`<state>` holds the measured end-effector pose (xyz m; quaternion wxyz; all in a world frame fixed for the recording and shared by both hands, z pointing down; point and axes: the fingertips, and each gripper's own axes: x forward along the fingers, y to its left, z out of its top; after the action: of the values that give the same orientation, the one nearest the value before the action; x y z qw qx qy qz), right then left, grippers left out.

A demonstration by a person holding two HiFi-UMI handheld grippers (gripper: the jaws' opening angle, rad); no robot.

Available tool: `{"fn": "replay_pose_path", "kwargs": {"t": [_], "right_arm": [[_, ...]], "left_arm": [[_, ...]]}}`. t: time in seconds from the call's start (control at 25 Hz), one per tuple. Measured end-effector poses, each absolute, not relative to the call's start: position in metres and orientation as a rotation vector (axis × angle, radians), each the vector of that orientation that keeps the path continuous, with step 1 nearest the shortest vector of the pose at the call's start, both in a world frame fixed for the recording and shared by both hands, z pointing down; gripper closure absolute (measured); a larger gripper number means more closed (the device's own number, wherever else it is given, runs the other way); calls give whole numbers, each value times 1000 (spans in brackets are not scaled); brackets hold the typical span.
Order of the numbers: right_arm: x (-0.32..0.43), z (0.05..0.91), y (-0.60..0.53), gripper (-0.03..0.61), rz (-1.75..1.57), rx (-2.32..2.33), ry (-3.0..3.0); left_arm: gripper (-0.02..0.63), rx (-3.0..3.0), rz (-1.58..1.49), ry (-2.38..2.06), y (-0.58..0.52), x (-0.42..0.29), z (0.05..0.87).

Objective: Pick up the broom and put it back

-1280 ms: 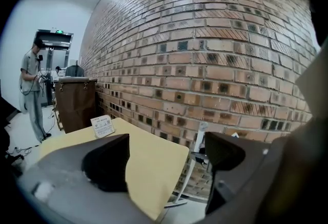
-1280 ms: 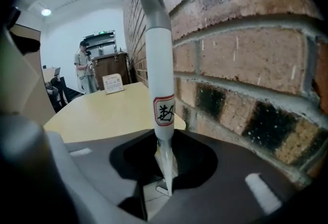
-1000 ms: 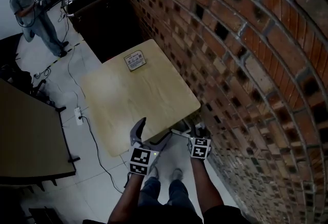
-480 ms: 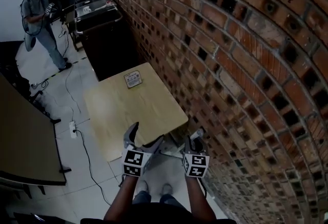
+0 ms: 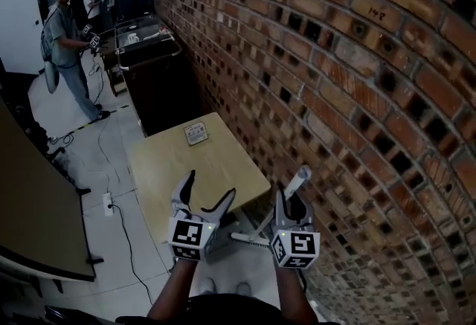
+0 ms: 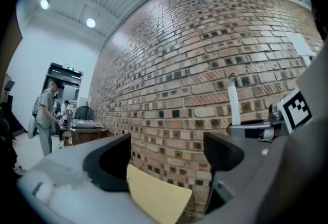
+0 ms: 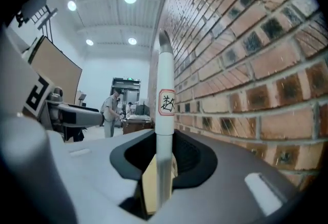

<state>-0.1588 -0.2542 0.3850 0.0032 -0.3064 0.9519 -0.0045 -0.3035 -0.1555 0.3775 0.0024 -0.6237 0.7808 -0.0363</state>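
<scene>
The broom handle [image 7: 165, 115] is held clamped in the right gripper [image 5: 291, 203] jaws. The left gripper [image 5: 206, 193] jaws are seen part-open and closing, nothing held between them.

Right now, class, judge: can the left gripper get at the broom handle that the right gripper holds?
Probably yes. The left gripper, empty with jaws closing, hangs beside the right gripper, and the broom handle sticks out bare beyond it with nothing between.

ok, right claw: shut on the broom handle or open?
Shut on it. In the right gripper view the white broom handle stands upright inside the right claw, with both jaws pressed against it.
</scene>
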Motion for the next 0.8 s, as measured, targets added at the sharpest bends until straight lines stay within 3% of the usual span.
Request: {"fn": "replay_pose_path", "kwargs": {"t": [0.28,0.8], "right_arm": [[-163,315,-233,483,95,-877,2882],[-176,306,-225,483,128,-854,2894]], "left_arm": [[159,-1851,-93,2466,-137,-315,340],[175,-1821,-14,2463,-121,-325,325]]}}
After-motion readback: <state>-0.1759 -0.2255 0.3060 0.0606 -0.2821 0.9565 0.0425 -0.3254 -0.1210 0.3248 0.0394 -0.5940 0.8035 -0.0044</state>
